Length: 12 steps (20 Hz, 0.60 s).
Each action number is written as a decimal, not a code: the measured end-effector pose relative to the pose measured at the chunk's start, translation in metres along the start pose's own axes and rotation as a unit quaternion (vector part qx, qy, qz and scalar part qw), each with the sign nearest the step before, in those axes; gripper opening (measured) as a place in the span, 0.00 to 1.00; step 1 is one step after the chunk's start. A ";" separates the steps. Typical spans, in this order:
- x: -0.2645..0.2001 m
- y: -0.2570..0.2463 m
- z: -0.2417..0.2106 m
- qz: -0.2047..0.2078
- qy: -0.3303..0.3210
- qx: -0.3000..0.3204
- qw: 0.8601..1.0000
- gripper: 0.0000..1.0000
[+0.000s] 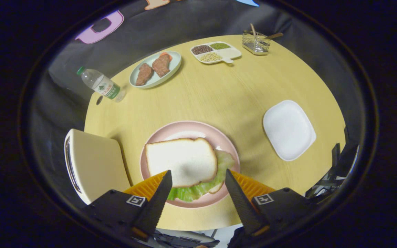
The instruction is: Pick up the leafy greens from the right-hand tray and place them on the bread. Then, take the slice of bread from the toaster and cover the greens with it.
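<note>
Round pale-wood table (239, 96) against black booth cloth, one fisheye view from the tool. Tool (197, 182) hangs over the near edge, fingers spread wide and pinching nothing, tips apart on either side of the sandwich's near end. Pink plate (226, 139) just ahead of the fingers carries the stack: top bread slice (181, 160) white, square-ish with thin tan crust, lying flat and slightly askew; leafy greens (224, 162) poke out pale green and ruffled from under its right and near edges; a sliver of bottom bread (216, 187) shows under the leaf. Toaster (93, 165), cream, sits just beside the plate on the left, slot contents cannot tell. White square tray (289, 129) on the right looks bare. Both steps look done. Handling guess: bread light, soft, squashes and dents easily, so take it by opposite crust edges with light pressure; greens limp, thin, tearable, maybe slick, best pinched at a thick ruffled fold. Beyond: meat plate (155, 69), water bottle (100, 83), divided bean dish (215, 52), wire holder (256, 43)
</note>
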<state>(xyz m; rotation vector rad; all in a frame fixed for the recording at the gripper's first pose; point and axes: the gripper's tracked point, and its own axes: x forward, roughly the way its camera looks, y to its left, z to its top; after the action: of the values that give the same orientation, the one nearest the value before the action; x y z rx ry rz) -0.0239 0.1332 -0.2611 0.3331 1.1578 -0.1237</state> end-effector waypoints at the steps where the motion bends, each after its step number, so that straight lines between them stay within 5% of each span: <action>1: -0.006 -0.005 0.002 -0.005 -0.004 -0.008 1.000 0.96; 7: -0.038 -0.022 0.052 -0.002 -0.101 -0.039 0.994 0.98; 12: -0.078 -0.017 0.126 0.044 -0.257 -0.063 0.963 0.98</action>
<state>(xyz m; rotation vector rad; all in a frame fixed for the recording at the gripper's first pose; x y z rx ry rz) 0.0508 0.0714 -0.1480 0.2200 0.6306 -0.0525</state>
